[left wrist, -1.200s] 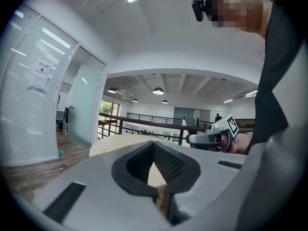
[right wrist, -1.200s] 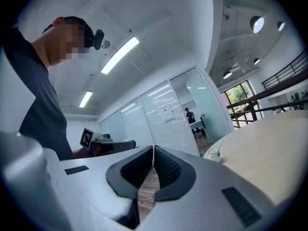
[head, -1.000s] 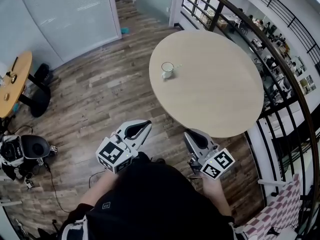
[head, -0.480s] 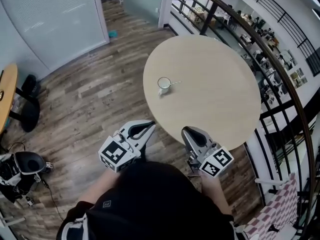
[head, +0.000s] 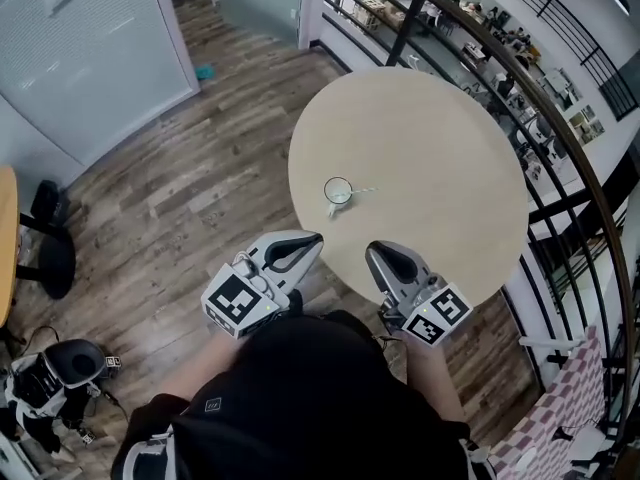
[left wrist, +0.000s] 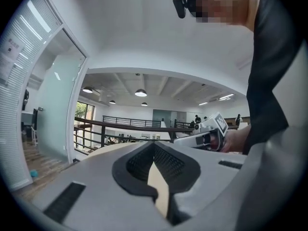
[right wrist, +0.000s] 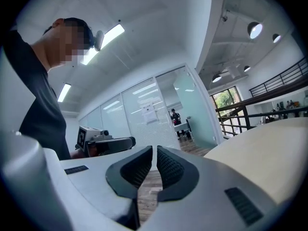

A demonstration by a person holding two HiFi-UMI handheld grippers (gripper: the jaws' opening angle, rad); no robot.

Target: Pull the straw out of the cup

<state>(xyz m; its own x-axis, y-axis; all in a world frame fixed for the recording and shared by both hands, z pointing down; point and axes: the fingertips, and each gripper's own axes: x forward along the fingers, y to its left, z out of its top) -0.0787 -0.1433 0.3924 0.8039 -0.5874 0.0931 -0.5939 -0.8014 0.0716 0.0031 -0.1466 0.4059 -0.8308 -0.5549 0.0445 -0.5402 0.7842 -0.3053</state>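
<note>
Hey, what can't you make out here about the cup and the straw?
- Head view: cup too small to show its contents or how deep the straw sits.
- Left gripper view: cup not seen; the left claw fills the lower frame.
- Right gripper view: cup not seen; only the table edge shows.

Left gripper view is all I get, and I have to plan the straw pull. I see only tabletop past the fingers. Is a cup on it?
Observer: Yes. The head view shows a white cup standing on the round table, near the edge on the person's side.
Operator: Is a straw in it?
Observer: Yes. The straw sticks out over the rim, leaning to the right in the head view.
</note>
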